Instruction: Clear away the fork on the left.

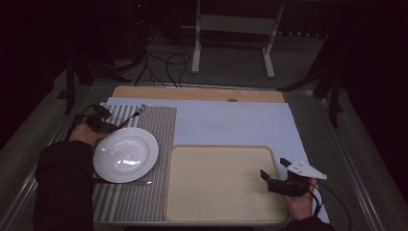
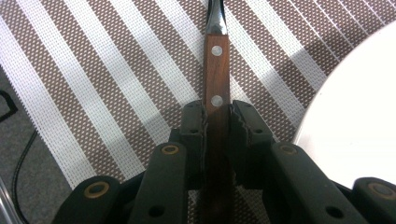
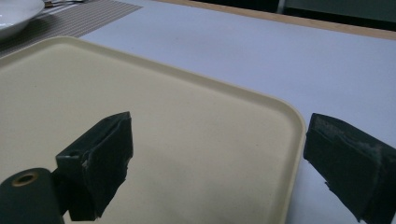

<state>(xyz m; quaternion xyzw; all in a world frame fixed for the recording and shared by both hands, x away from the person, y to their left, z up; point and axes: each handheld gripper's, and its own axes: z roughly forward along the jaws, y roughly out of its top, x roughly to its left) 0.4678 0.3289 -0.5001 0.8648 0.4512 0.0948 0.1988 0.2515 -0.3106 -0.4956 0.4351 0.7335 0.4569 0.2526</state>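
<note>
Nearest us, the beige tray (image 1: 226, 183), its right rim between our right tool's (image 1: 275, 169) wide-spread jaws. Far left, our left tool (image 2: 217, 122) clamps a wooden-handled fork (image 2: 216, 60) over the striped placemat (image 1: 156, 125), beside the white plate (image 1: 126, 154).

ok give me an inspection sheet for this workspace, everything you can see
surface: pale blue mat on table, wooden edge at the far side
job's things: fork with wooden handle, white plate, knife by the plate's near rim, striped placemat, cream tray empty
clutter: nothing seen
grippers: left gripper shut on fork; right gripper open, straddling the tray's edge
cables: black cables on floor beyond table
surroundings: dark room, white stand
</note>
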